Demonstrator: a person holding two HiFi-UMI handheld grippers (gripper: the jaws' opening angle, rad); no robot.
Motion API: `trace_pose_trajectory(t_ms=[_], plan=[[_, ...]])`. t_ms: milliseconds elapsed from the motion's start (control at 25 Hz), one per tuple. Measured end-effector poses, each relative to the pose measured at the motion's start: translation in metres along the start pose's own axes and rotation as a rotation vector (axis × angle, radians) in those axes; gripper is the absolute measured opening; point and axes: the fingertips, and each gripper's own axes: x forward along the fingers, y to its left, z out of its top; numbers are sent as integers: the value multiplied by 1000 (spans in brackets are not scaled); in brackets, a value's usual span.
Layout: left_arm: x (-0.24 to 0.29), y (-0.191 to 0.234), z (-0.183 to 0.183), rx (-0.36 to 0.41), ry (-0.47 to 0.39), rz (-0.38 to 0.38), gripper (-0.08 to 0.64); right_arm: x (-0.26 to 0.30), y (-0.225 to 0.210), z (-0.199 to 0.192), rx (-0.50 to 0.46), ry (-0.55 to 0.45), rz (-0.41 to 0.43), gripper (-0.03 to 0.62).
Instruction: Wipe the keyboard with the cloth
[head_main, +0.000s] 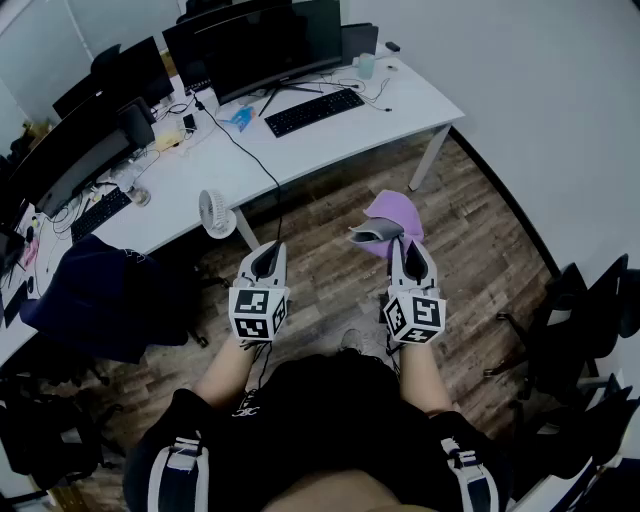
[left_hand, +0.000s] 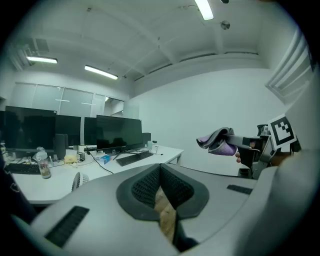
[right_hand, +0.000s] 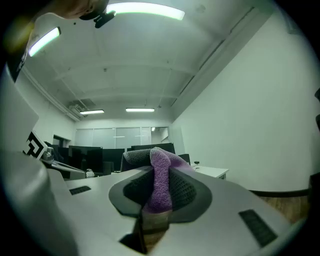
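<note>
- Right gripper (head_main: 396, 243): jaws clenched on the cloth (right_hand: 160, 186). One fold stands upright between the pads, and the rest bunches over and past the tips.
- Step in hand (judged): carrying the cloth to the keyboard; wiping not yet begun. Only a fold is pinched, so a firm clench is needed or the cloth may pull out on the first stroke.
- Cloth: purple, thick pile, terry-like. It is soft and floppy, so it should mould to the keys rather than hold an edge.
- Left gripper (head_main: 268, 258): beside the right one and apart from it. Its jaws are closed tip to tip with nothing between them.
- Gripper build: smooth grey hard shells, with black pads bearing a fine grid texture.
- Floor (head_main: 330, 280): directly below both grippers. Matt brown wood planks.
- Fan (head_main: 215, 213): ahead and to the left of the left gripper, at the desk edge. Small, white, with a round grille.
- Keyboard (head_main: 313, 111): well ahead of both grippers, on the white desk (head_main: 400, 105) in front of a dark curved monitor (head_main: 285, 45). It is a flat, black, long rectangle, not in contact with the cloth.
- Approach (judged): lower the right gripper so the loose bunch beyond the tips meets the keys, not the hard jaw ends, then stroke along the rows.
- Risk (judged): the desk top looks smooth, so a light board may slide. The free left gripper could steady one end.
</note>
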Motion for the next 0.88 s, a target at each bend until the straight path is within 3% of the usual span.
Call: trace_pose_trajectory(t_ms=[880], plan=[[146,-89,52,11,-53,52,14,85,-147,24,-14,-22,70,98]])
